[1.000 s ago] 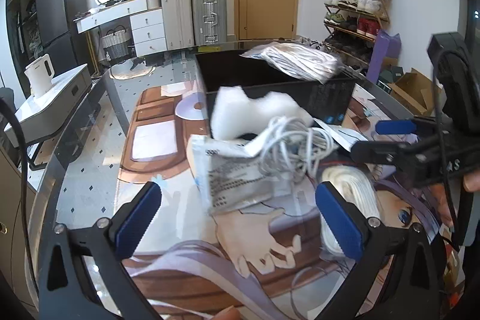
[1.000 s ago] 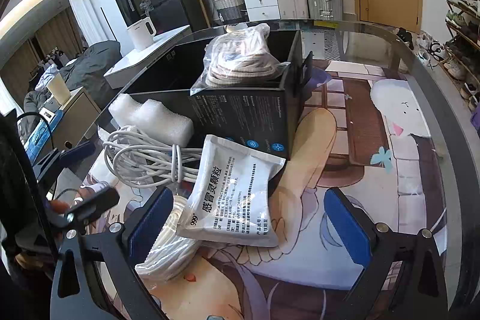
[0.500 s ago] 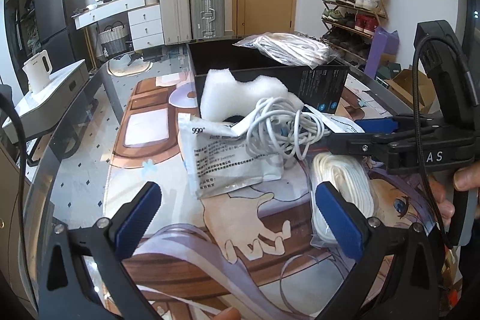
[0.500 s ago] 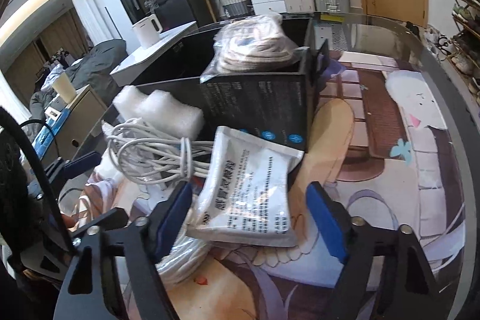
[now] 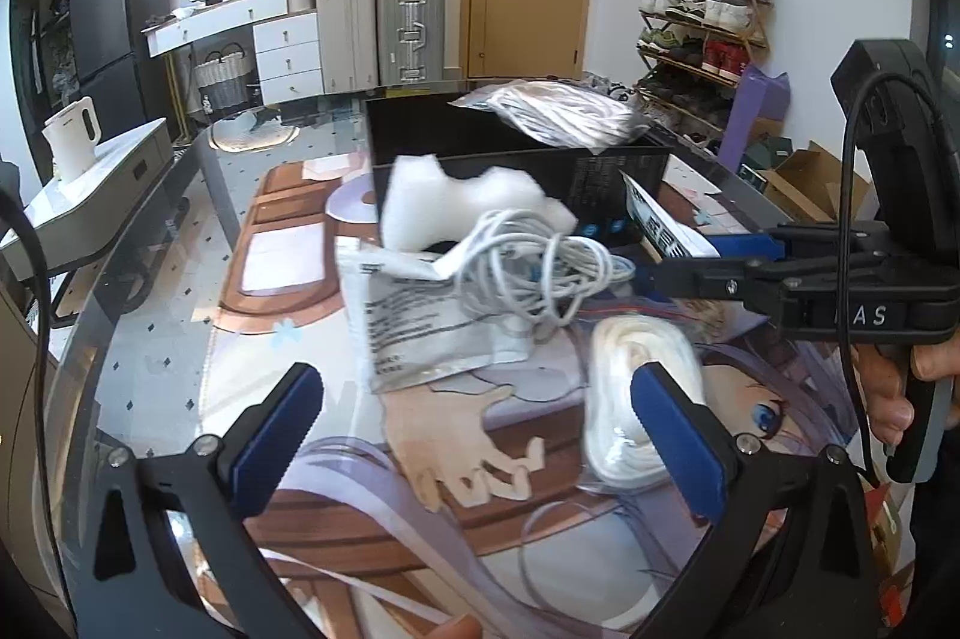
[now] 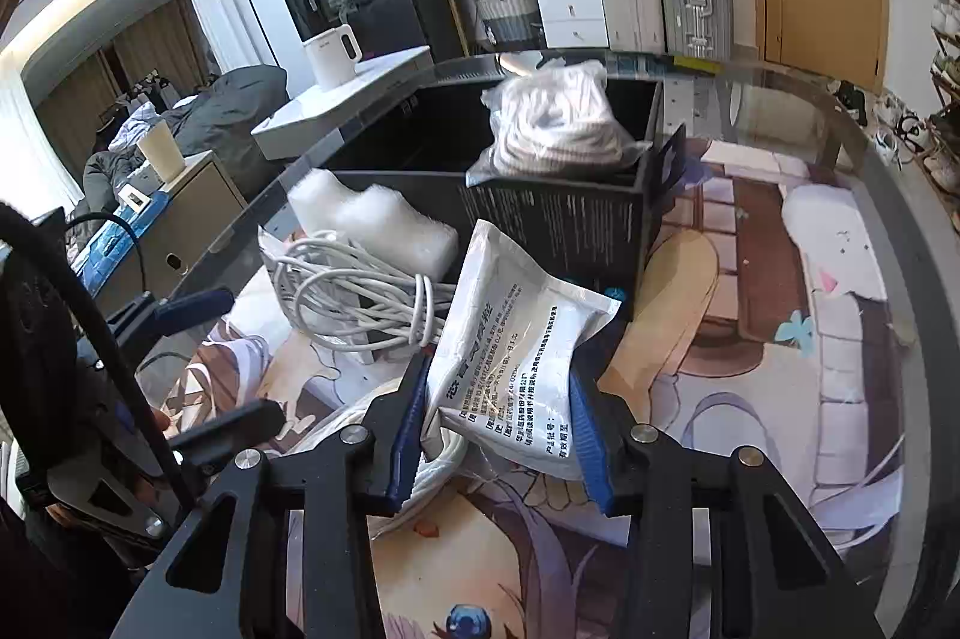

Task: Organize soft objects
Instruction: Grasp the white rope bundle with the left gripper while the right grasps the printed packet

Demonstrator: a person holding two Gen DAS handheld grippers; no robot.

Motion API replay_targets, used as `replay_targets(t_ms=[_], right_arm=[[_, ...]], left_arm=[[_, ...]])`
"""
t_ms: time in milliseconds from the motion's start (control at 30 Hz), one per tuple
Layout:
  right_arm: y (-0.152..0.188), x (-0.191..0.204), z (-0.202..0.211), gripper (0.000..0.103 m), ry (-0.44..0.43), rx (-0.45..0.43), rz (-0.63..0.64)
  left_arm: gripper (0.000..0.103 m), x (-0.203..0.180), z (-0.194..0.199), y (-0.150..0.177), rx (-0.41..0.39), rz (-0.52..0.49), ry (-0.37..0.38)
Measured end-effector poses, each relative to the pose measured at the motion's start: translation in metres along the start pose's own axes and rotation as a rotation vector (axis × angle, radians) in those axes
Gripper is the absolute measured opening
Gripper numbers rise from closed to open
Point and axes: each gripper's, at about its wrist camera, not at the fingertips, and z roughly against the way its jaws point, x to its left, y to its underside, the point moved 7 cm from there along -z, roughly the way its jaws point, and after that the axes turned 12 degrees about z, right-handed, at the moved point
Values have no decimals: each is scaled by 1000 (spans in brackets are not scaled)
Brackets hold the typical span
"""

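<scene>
My right gripper (image 6: 498, 423) is shut on a white printed pouch (image 6: 516, 327) and lifts its near end off the table; it also shows in the left wrist view (image 5: 702, 261). A second printed pouch (image 5: 414, 333) lies flat under a coil of white cable (image 5: 534, 273) (image 6: 354, 291). A white foam block (image 5: 462, 207) (image 6: 372, 219) leans against the open black box (image 5: 600, 171) (image 6: 570, 225), which holds a bagged white bundle (image 5: 558, 111) (image 6: 558, 123). A bagged white rope coil (image 5: 636, 393) lies by my left gripper (image 5: 480, 429), which is open and empty.
The glass table carries an anime-print mat (image 6: 750, 339). A white kettle (image 5: 72, 141) stands on a side unit at the left. Suitcases (image 5: 384, 27), a dresser and a door stand at the back. A shoe rack (image 5: 702, 27) is at the right.
My right gripper has closed from wide open onto the printed pouch and raised its near end. My left gripper stays open and has shifted only slightly.
</scene>
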Motion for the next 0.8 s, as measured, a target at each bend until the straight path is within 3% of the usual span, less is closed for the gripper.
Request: replay_targets(t_ms=[500,667,800], right_arm=[[4,1,29,44,-19,-54,10],[5,-3,33,43,-15,-61,3],[4,-4,34,43,-12,-64,-1]], left_arm=[[101,-47,-8,12,63,-96,96],[82,-58,-16,21,102,-128,117],[60,-65,-22,28,122,-153,113]])
